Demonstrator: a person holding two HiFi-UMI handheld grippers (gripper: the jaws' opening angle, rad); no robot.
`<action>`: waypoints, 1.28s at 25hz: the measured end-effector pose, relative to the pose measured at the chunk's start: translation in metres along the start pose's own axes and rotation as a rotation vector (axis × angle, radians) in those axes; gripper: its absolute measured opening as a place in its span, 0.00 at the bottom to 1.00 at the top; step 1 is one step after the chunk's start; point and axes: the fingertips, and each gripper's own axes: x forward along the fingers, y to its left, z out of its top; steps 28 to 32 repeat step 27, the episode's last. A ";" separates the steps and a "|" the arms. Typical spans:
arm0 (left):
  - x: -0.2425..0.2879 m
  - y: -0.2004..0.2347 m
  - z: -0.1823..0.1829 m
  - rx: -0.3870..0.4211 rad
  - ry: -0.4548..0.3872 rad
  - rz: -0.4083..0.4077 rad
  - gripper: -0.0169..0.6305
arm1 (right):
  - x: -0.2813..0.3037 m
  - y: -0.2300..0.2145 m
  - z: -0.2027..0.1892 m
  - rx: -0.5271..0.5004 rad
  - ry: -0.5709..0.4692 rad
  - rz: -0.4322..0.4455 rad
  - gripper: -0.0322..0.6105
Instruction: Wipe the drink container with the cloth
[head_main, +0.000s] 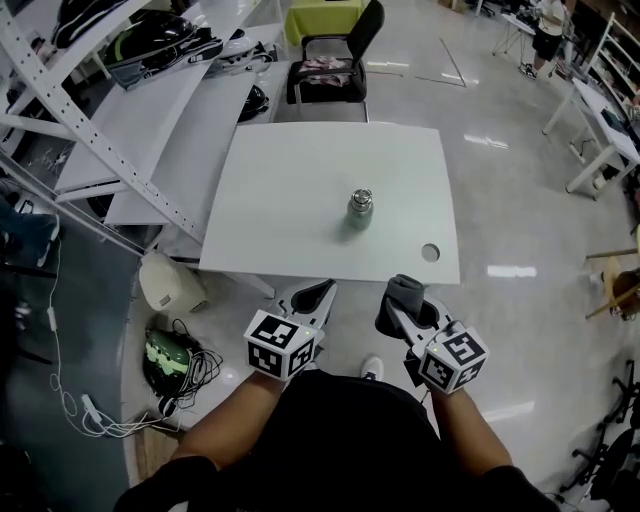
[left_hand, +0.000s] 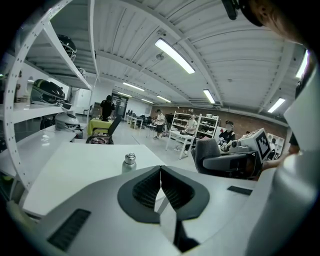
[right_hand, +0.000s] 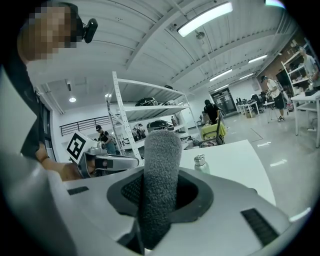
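While the right gripper (head_main: 401, 306) clamps the cloth (right_hand: 161, 160), the drink container (head_main: 360, 209) stands upright.

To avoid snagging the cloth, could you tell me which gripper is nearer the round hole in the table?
Right. The right gripper, shut on the cloth, is just off the table's near edge, slightly left of the hole; the left gripper is much farther left.

Right tool (right_hand: 162, 172), jaws tight on upright grey cloth (right_hand: 161, 150); beyond, capped drink container (right_hand: 200, 164) on white surface (right_hand: 235, 160).
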 end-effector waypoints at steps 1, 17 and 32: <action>0.000 0.000 0.001 0.002 -0.002 -0.006 0.05 | 0.001 0.000 -0.001 -0.002 0.003 -0.004 0.22; -0.004 0.005 0.002 0.009 -0.004 -0.021 0.05 | 0.006 0.004 -0.004 0.003 0.014 -0.020 0.22; -0.003 0.006 0.006 0.008 -0.012 -0.021 0.05 | 0.006 0.003 0.000 -0.006 0.010 -0.019 0.22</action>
